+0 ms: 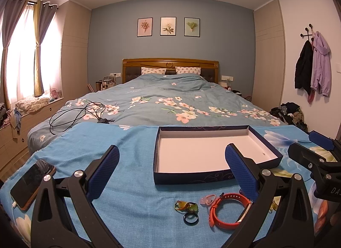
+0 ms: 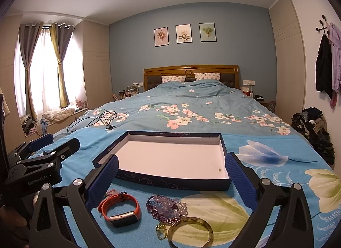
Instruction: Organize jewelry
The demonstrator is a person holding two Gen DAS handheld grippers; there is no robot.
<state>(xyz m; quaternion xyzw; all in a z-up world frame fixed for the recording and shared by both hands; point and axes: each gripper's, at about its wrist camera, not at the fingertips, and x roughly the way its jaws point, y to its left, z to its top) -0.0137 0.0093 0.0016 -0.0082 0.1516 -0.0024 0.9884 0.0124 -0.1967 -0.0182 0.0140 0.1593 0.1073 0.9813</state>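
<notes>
Right wrist view: shallow navy cardboard box (image 2: 170, 158) sits empty on the bed; near it, the orange rubber-strap watch (image 2: 120, 208), springy, best taken by its strap; purple bead bracelets (image 2: 166, 207), slippery. Both grippers (image 2: 171, 175) (image 1: 172, 170) gape wide, empty.

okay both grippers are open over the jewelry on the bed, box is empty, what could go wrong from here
1. The purple bead bracelets lie heaped against the bangle and a small yellow pendant; one pinch may drag neighbours.
2. The soft blue towel may snag or bunch under the small dark ring.
3. The orange fitness band is springy and could slip from the pads.
</notes>
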